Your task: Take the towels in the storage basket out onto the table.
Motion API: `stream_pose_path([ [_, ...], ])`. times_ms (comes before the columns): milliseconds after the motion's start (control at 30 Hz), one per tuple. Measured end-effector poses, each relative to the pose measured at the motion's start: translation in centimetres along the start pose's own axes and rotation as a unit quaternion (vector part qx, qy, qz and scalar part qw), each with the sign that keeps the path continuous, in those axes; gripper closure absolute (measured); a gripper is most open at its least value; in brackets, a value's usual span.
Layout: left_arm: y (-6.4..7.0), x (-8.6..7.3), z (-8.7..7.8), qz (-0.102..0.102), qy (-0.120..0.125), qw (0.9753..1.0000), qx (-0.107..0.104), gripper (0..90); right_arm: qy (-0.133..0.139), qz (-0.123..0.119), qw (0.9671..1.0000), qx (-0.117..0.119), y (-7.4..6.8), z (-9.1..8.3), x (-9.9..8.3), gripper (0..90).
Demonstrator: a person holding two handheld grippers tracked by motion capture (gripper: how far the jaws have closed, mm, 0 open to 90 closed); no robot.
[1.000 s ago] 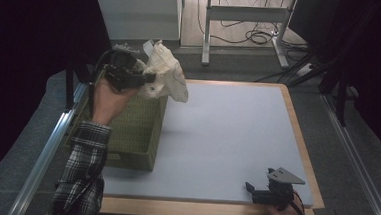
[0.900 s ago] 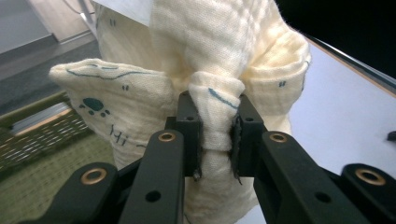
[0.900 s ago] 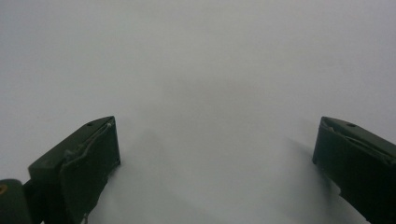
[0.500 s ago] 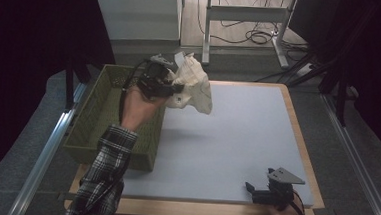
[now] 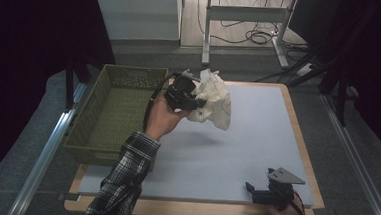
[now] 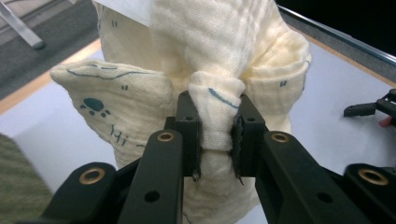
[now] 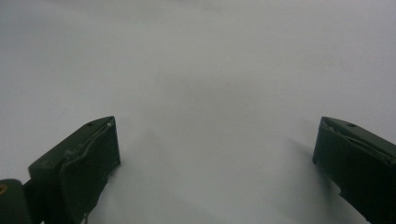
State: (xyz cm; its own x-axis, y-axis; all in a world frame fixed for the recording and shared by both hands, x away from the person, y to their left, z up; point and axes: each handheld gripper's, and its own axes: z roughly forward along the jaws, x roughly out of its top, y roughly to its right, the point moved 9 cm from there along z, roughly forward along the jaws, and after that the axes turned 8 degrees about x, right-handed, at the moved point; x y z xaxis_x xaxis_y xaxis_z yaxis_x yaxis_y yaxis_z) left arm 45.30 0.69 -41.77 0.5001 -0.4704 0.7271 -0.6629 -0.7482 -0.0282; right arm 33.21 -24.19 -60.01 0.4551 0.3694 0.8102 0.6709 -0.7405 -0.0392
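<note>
A cream cloth (image 5: 214, 98) with small blue prints hangs in the air over the left part of the pale mat (image 5: 256, 141). My left gripper (image 5: 195, 102) is shut on a bunched fold of it. In the left gripper view the two jaws pinch the cloth (image 6: 219, 70) at its gathered middle, where my left gripper (image 6: 217, 140) closes. My right gripper (image 5: 250, 190) rests low at the mat's front right edge, held by a hand. In the right gripper view my right gripper (image 7: 212, 154) stands open, jaws wide apart over bare mat (image 7: 196, 70).
A green woven basket (image 5: 97, 132) stands at the left of the table, beside the mat, its inside bare. The mat lies on a wooden board (image 5: 306, 144). Metal rails (image 5: 45, 149) run along both table sides. Desk legs and cables (image 5: 253, 36) lie beyond.
My left gripper has carried the cloth from over the basket rightward to above the mat's left part. The right gripper has stayed where it was.
</note>
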Motion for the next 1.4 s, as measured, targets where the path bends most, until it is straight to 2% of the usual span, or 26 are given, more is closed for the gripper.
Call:
stream_pose_path([
  [133, 0.9, -0.2, 1.3, 0.007, -0.011, 0.9999, -0.003, 75.9, 0.000, 0.000, 1.0000, 0.000, 0.0, 0.0, 0.0, 0.5],
  [167, 1.6, -0.4, 2.2, 0.008, -0.018, 0.9998, -0.007, 75.9, 0.000, 0.001, 1.0000, 0.001, 0.0, 0.0, 0.0, 0.5],
  [267, 2.2, -0.6, 3.2, 0.012, -0.026, 0.9995, -0.010, 75.7, 0.000, 0.000, 1.0000, 0.000, 0.0, 0.0, 0.0, 0.5],
  [300, 2.8, -0.9, 4.1, 0.016, -0.033, 0.9992, -0.012, 75.6, 0.000, -0.001, 1.0000, 0.000, 0.0, 0.0, 0.0, 0.5],
  [333, 2.8, -0.9, 4.1, 0.016, -0.033, 0.9992, -0.012, 75.6, 0.000, -0.001, 1.0000, 0.000, 0.0, 0.0, 0.0, 0.5],
  [433, 3.6, -1.7, 6.1, 0.019, -0.050, 0.9984, -0.016, 75.4, 0.000, -0.001, 1.0000, 0.000, 0.0, 0.0, 0.0, 0.5],
  [667, 4.0, -3.0, 8.4, 0.018, -0.067, 0.9974, -0.017, 74.4, 0.000, -0.001, 1.0000, 0.000, 0.0, 0.0, 0.0, 0.5],
  [967, 4.0, -5.5, 12.4, 0.010, -0.095, 0.9953, -0.016, 69.6, 0.000, -0.001, 1.0000, 0.000, 0.0, 0.0, 0.0, 0.5],
  [1067, 4.0, -6.4, 13.7, 0.009, -0.103, 0.9946, -0.012, 64.6, 0.000, -0.001, 1.0000, -0.001, 0.0, 0.0, 0.0, 0.5],
  [1133, 4.0, -6.6, 13.9, 0.007, -0.102, 0.9946, -0.011, 57.0, 0.000, -0.001, 1.0000, 0.001, 0.0, 0.0, 0.0, 0.5],
  [1167, 4.0, -6.6, 14.0, -0.005, -0.093, 0.9956, -0.012, 51.3, 0.000, -0.001, 1.0000, 0.001, -0.1, -0.1, 0.0, 0.4],
  [1300, 3.7, -6.2, 13.5, -0.007, -0.082, 0.9966, -0.003, 34.8, 0.000, -0.001, 1.0000, 0.002, -0.1, -0.1, -0.1, 0.5],
  [1367, 3.5, -5.8, 12.4, -0.005, -0.068, 0.9977, 0.002, 32.6, -0.001, 0.001, 1.0000, 0.000, -0.1, -0.1, -0.1, 0.6],
  [1400, 3.5, -5.8, 12.4, -0.005, -0.068, 0.9977, 0.002, 30.9, -0.003, 0.002, 1.0000, -0.001, -0.1, -0.1, 0.0, 0.7],
])
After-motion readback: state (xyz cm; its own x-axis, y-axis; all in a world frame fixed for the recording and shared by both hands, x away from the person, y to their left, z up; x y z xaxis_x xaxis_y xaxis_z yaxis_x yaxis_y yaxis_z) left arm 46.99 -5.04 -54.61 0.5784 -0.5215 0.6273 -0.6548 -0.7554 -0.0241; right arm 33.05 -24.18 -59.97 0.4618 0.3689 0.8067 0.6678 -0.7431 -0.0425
